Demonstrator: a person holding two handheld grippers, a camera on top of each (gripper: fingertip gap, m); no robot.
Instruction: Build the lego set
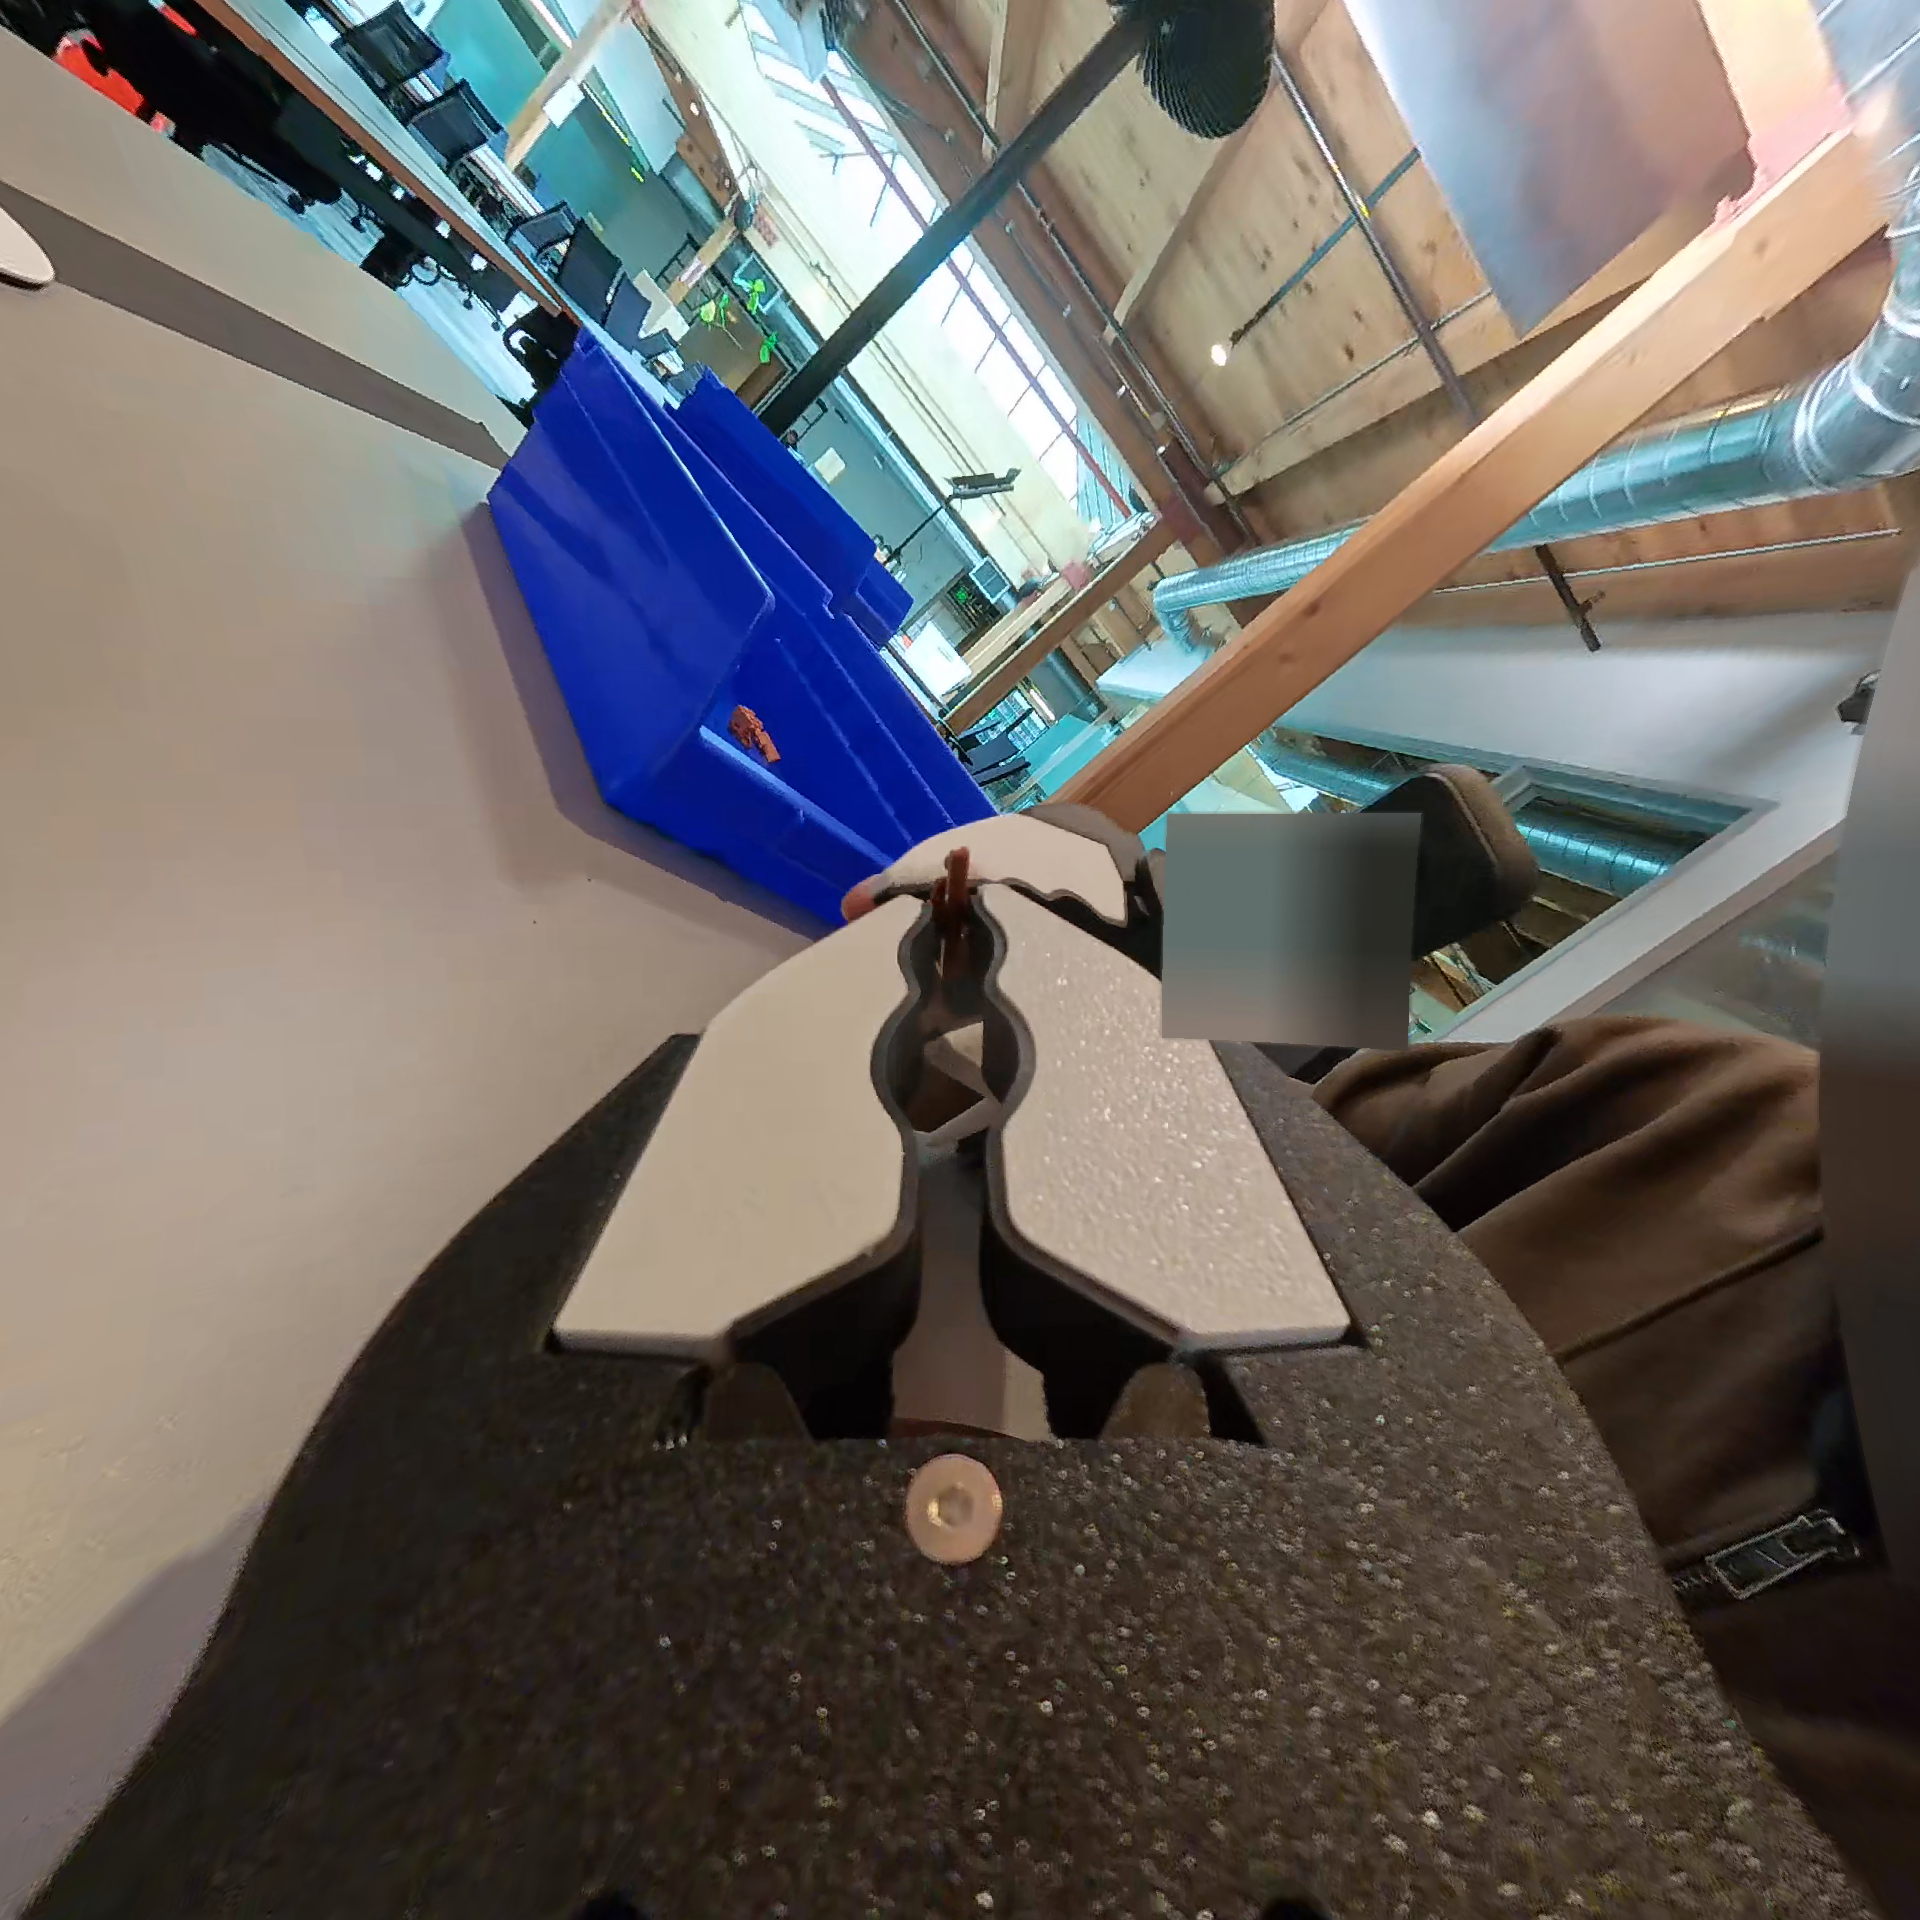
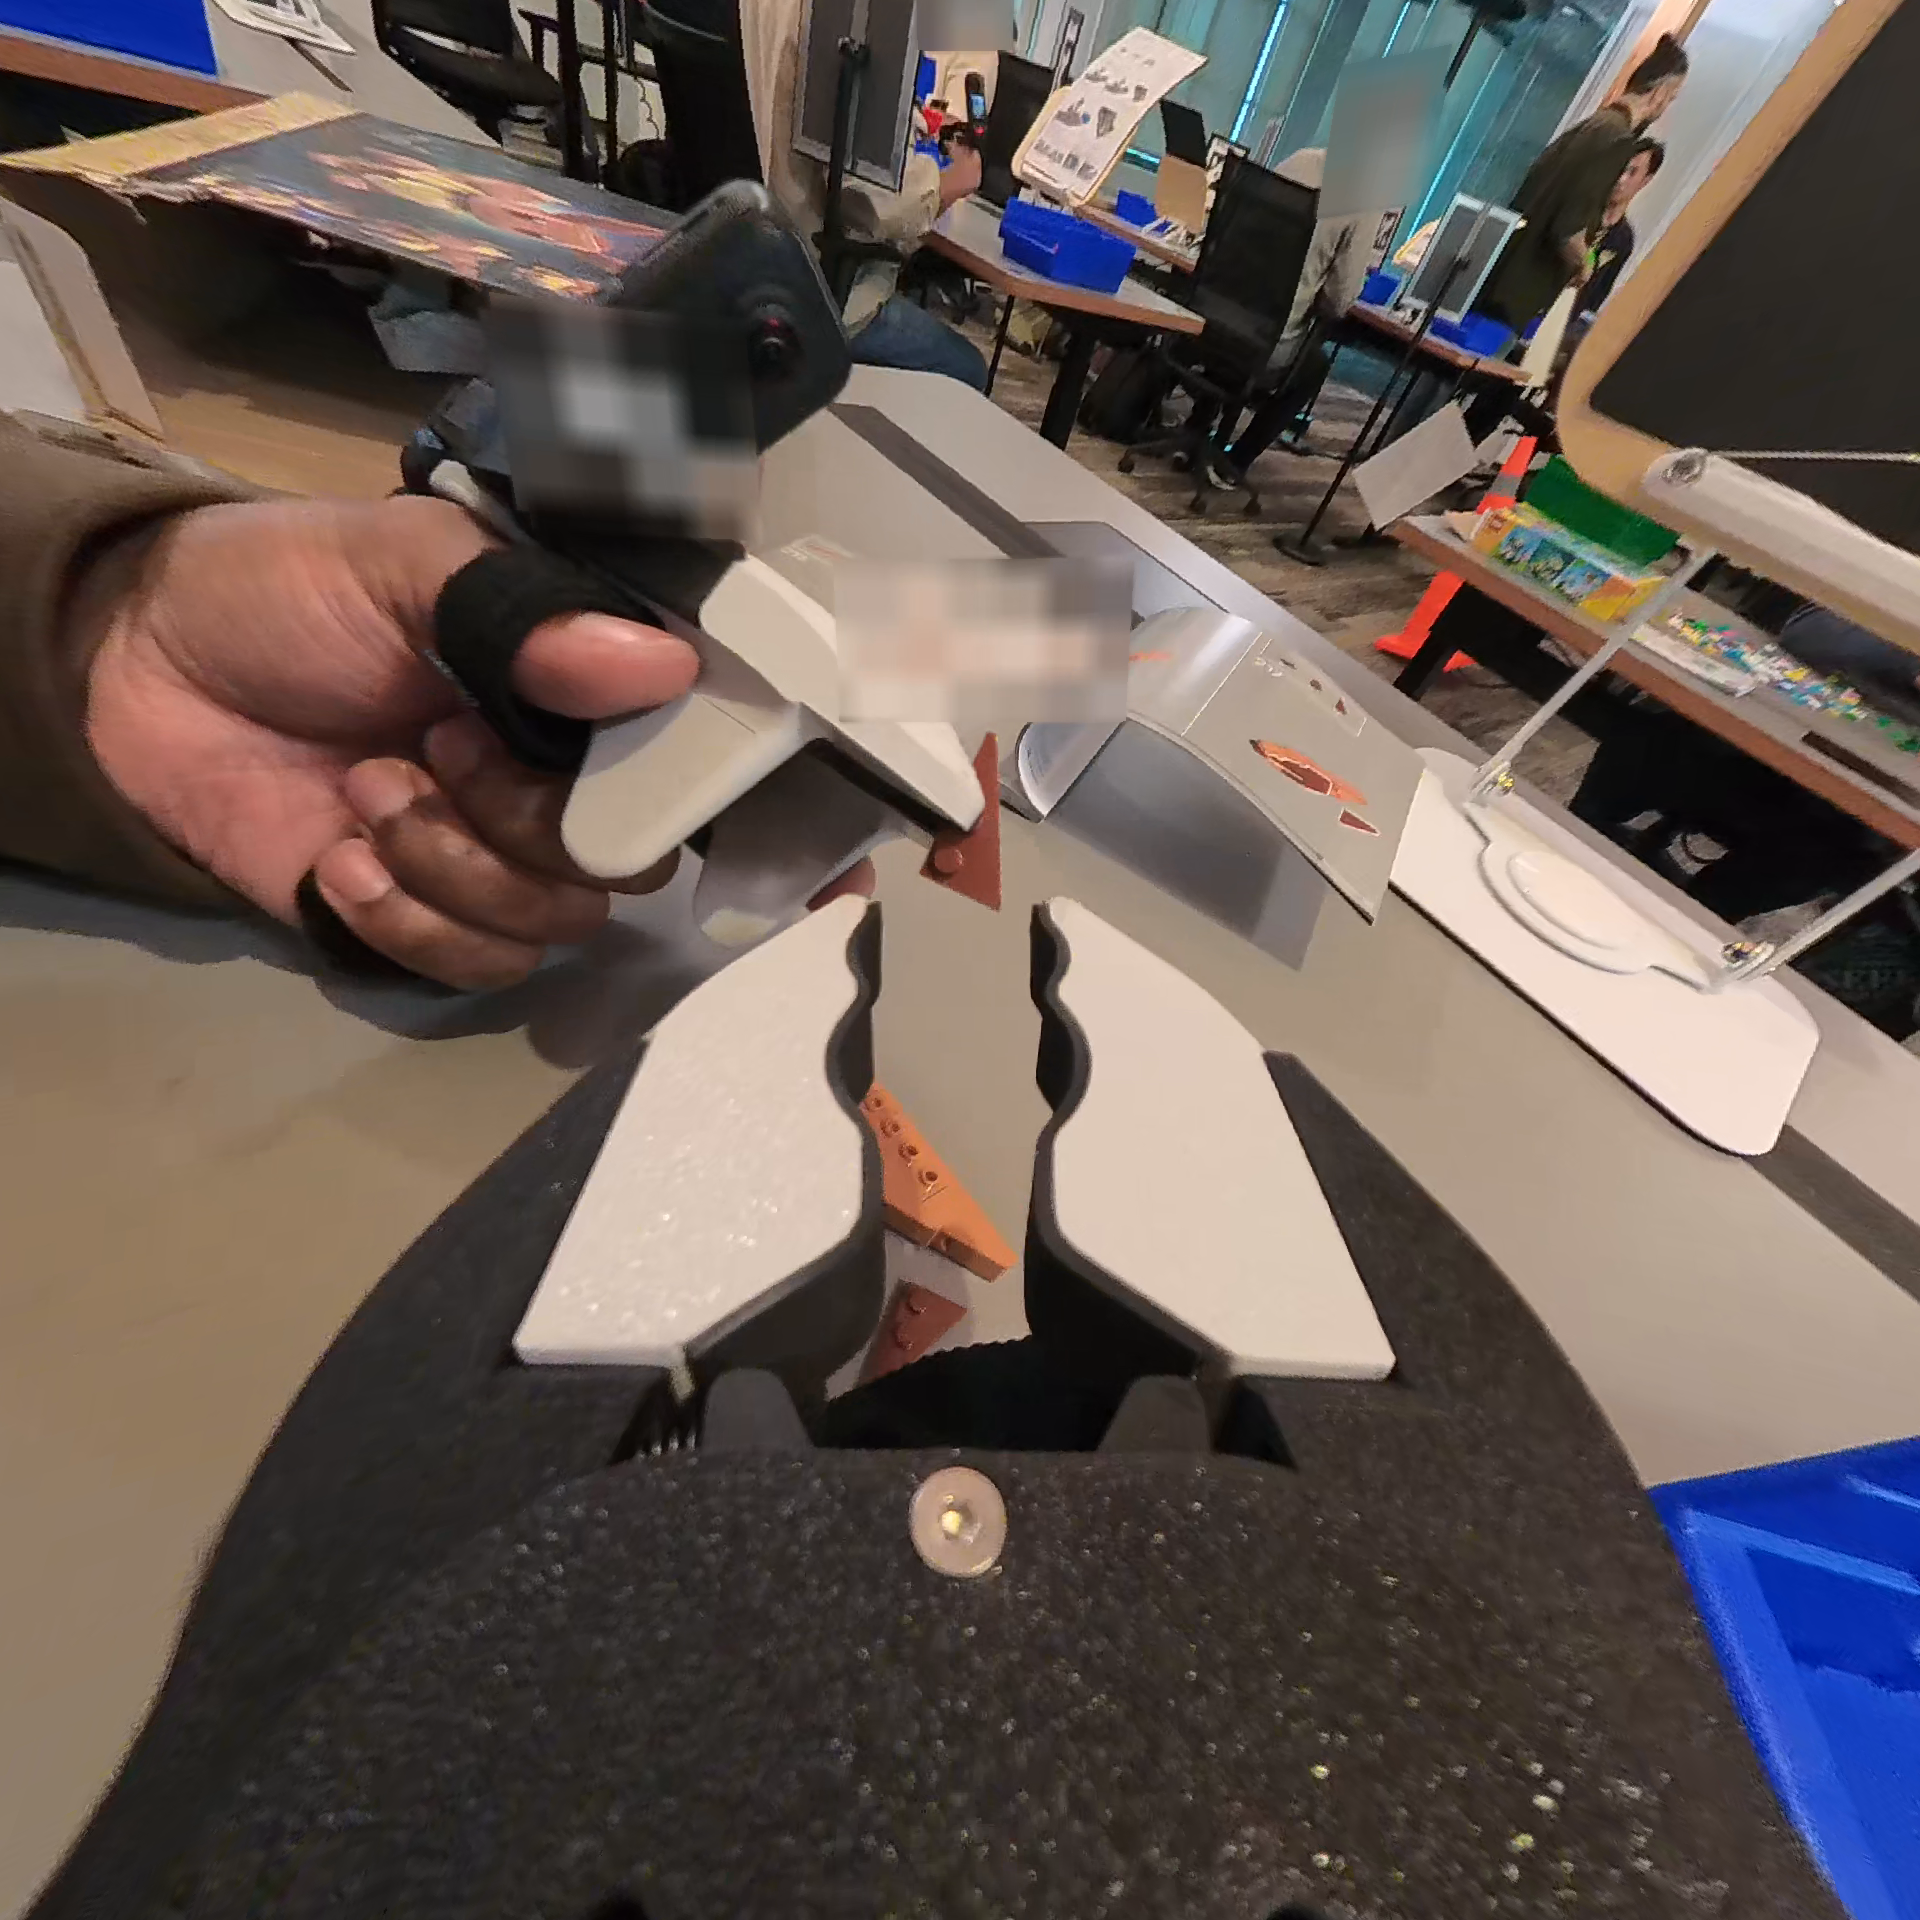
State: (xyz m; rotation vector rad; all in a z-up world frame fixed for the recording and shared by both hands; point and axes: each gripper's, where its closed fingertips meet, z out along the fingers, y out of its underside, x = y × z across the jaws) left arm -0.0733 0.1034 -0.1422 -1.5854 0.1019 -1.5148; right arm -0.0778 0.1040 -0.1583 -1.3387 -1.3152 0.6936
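My left gripper (image 1: 951, 920) is shut on a thin reddish-brown wedge plate (image 1: 954, 896), seen edge-on between its tips. In the right wrist view a hand holds this left gripper (image 2: 940, 826) above the table, with the triangular plate (image 2: 971, 857) sticking out of it. My right gripper (image 2: 956, 930) is open and empty, its tips just below and in front of the held plate. Its white fingers (image 1: 1049, 868) show just beyond the plate in the left wrist view. Orange-brown wedge plates (image 2: 935, 1195) and a darker one (image 2: 912, 1330) lie on the grey table (image 2: 260, 1143) under the right gripper.
An open instruction booklet (image 2: 1226, 769) lies behind the grippers. A white stand base (image 2: 1621, 987) sits to the right. A blue bin (image 1: 665, 623) on the table holds small brown pieces (image 1: 753, 732); a blue bin's corner (image 2: 1808, 1662) shows at lower right. A cardboard box (image 2: 343, 208) is at back left. Both grippers' tips are close together, under 4 cm apart.
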